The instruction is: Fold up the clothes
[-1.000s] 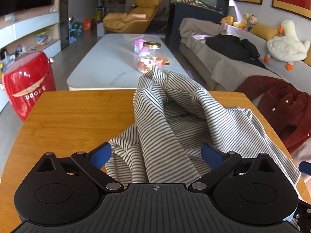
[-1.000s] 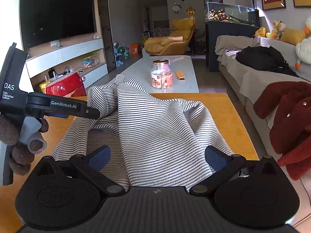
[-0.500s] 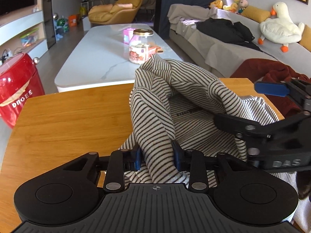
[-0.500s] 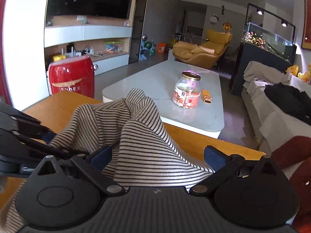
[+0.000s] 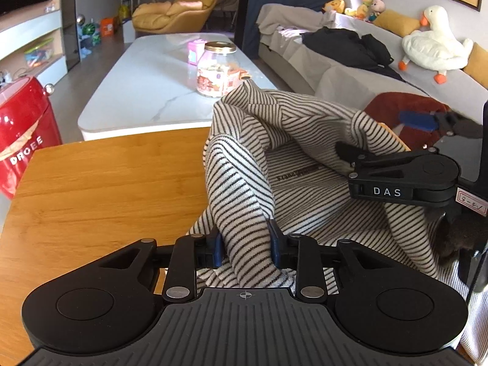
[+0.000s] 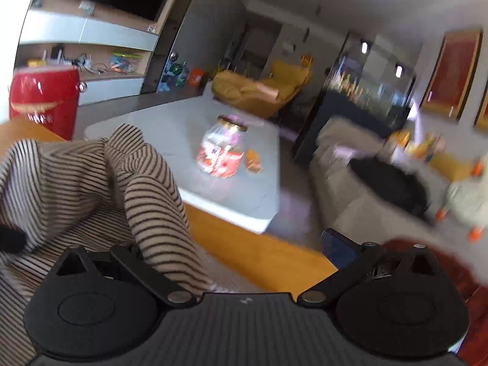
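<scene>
A grey-and-white striped garment [image 5: 308, 183] lies bunched on the right half of the wooden table [image 5: 106, 183]. My left gripper [image 5: 245, 244] is shut on a raised fold at the garment's near edge. At the right of the left wrist view, my right gripper [image 5: 378, 134] is open, one finger against the cloth and the blue-padded finger apart above it. The right wrist view is blurred. In it the striped garment [image 6: 76, 177] drapes over and hides the left finger of my right gripper [image 6: 238, 244], while the blue pad [image 6: 335, 244] stands free over the table [image 6: 274, 256].
Beyond the table stands a white coffee table [image 5: 146, 91] with a glass jar [image 5: 216, 73]. A red mini fridge [image 5: 21, 134] stands at the left. A sofa [image 5: 335, 73] at the right holds a black garment, a goose plush [image 5: 433, 45] and a dark red garment [image 5: 402, 106].
My left gripper has shut on a fold of the striped garment. My right gripper has swung to the garment's right side, still open, and its view has tilted and blurred.
</scene>
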